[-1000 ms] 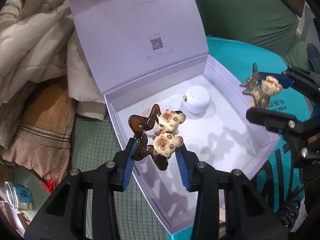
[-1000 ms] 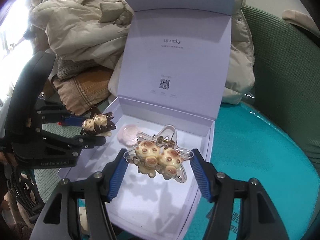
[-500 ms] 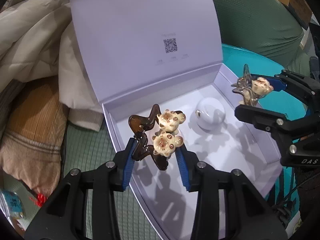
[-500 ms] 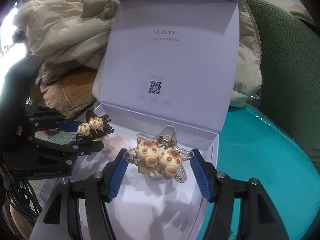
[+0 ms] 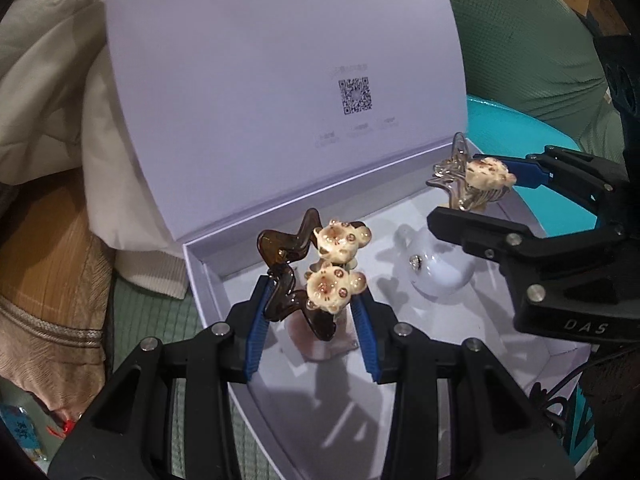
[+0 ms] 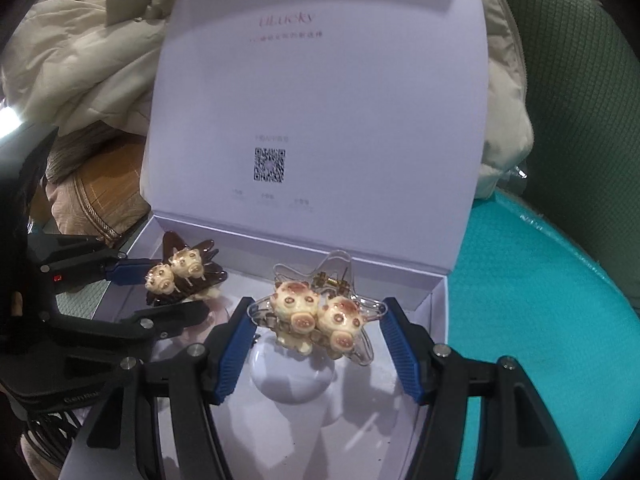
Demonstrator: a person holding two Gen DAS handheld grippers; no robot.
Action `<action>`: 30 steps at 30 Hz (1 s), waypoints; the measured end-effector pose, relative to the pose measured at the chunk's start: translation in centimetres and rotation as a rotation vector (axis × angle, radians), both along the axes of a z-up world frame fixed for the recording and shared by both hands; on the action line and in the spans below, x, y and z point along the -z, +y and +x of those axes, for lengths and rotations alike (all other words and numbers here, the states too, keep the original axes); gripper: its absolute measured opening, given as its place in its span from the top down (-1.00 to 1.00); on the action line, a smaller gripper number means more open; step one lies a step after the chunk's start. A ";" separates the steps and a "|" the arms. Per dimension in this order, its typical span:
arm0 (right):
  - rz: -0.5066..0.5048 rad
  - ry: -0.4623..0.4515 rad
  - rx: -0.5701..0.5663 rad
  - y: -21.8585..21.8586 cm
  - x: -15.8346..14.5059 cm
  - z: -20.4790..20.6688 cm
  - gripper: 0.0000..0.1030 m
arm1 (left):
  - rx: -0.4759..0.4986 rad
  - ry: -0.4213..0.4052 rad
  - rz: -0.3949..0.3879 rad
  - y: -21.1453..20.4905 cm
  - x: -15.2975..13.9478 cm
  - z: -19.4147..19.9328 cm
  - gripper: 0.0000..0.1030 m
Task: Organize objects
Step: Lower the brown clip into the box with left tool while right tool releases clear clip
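Round case (image 5: 440, 276) inside open box (image 5: 404, 432), lid (image 5: 280, 80) behind.

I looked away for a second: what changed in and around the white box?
Both tongs came closer over the open white box. The left tongs kept the brown star-shaped hair clip, the right tongs the clear star-shaped hair clip. The white round case stayed put; nothing was released.
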State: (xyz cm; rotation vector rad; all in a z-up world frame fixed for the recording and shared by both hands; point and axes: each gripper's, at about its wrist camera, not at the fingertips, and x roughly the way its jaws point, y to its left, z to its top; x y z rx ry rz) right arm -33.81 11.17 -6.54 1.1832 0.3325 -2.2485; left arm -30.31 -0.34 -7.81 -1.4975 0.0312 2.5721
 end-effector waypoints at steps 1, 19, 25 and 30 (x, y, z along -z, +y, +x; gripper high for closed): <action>0.006 -0.002 0.002 -0.1 0.0 -0.1 -0.25 | 0.002 -0.002 0.000 0.1 0.2 -0.2 0.28; 0.044 -0.128 0.000 -0.8 2.4 -1.7 -0.13 | 0.032 -0.063 -0.056 2.0 1.4 -1.4 0.26; 0.061 -0.115 -0.019 -0.9 2.7 -0.8 -0.12 | 0.058 -0.096 -0.039 2.3 1.2 -0.5 0.26; 0.070 -0.089 -0.016 -0.2 2.3 0.1 -0.12 | 0.072 -0.101 -0.037 2.6 1.1 0.4 0.26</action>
